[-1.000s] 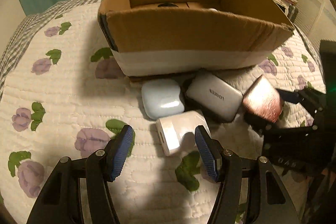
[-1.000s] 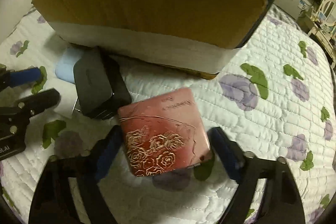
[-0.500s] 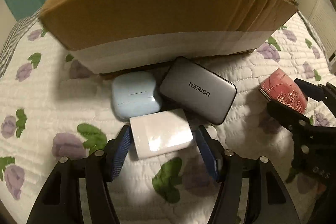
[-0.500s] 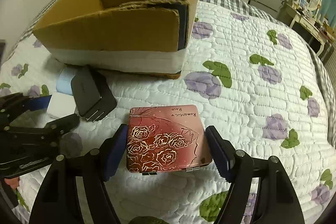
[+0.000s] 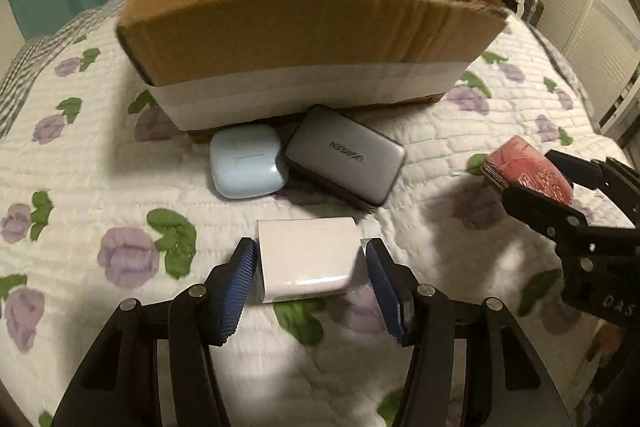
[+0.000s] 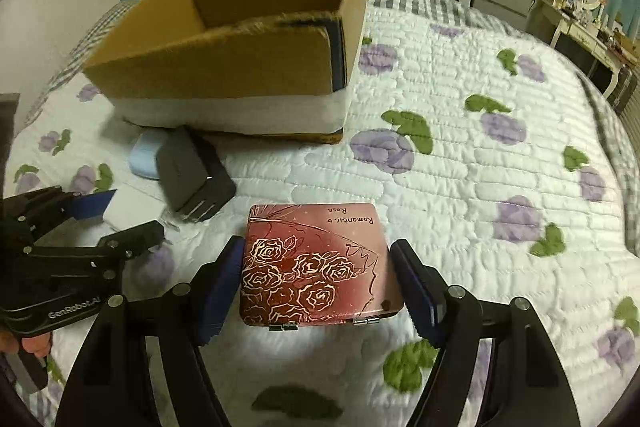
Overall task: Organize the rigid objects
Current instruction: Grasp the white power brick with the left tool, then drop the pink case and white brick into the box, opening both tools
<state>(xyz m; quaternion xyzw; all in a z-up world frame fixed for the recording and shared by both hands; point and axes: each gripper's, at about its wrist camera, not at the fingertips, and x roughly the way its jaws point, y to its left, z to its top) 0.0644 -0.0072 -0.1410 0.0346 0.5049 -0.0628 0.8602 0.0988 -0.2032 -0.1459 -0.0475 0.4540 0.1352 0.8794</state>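
Progress looks early, judging by where things lie. The open brown cardboard box point(image 5: 304, 39) with a white band round its base sits on the white quilted bed cover point(image 5: 80, 163) printed with purple flowers, and the part of its inside that shows at the top of the left wrist view holds nothing; its floor is hidden by the near wall.

Four rigid items are outside it. A pale blue rounded earbud case point(image 5: 246, 167) and a grey UGREEN charger block point(image 5: 346, 163) lie side by side just in front of the box wall, at centre frame. Lower centre, a white rectangular block point(image 5: 308, 253) lies between the blue pads of the left hand-held gripper point(image 5: 310, 277), whose jaws are closing; one pad seems at its side, the other has a sliver of gap. In the right wrist view, the right hand-held gripper point(image 6: 320, 287) brackets a red rose-embossed hinged tin point(image 6: 316, 267), pads near its edges, contact unclear.

Both items seem about to be carried to the box, with two more to follow.
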